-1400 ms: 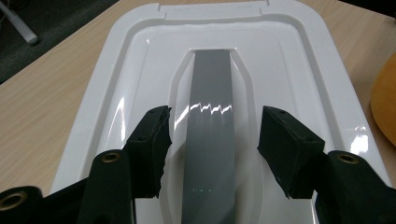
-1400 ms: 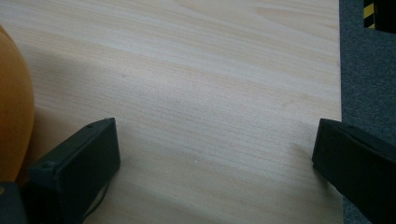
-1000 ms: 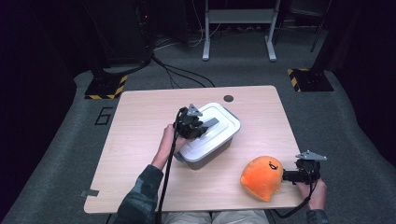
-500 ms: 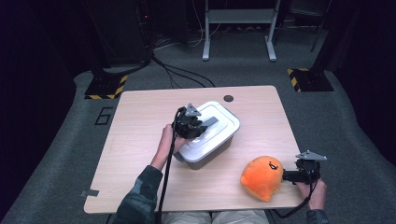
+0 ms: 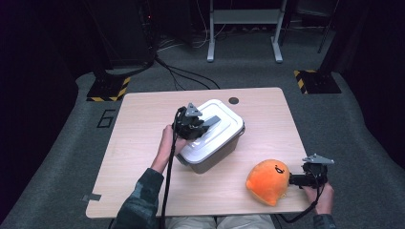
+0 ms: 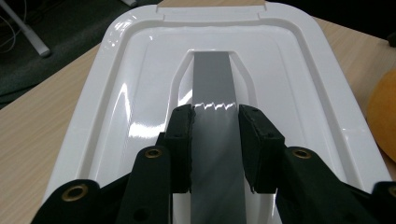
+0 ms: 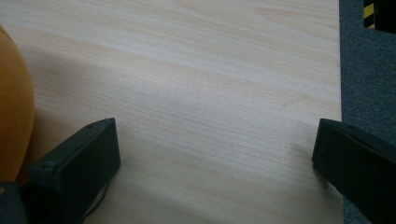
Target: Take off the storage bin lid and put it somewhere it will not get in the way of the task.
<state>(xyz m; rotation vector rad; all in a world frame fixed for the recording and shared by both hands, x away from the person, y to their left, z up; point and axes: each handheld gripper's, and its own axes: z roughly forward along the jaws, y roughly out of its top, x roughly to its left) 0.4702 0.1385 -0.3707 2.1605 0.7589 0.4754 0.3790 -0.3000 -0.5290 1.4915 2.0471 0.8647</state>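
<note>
So: white plastic lidded box (image 5: pixel 212 136) at table (image 5: pixel 133 124) centre, lid on; left gripper (image 6: pixel 215 140) clenched on grey lid handle (image 6: pixel 213 84), pads both sides; lid not lifted yet, by look of it; right gripper (image 7: pixel 212 154) spread wide, nothing btwn, resting nr round orange plush toy (image 5: pixel 268 182) at front-right edge; left to do, prob: raise lid, toy into box.

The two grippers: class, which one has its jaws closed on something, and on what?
The left gripper, over the white box: its jaws clamp the lid's grey handle. The right gripper, beside the orange plush toy, stands wide open over bare table.
</note>
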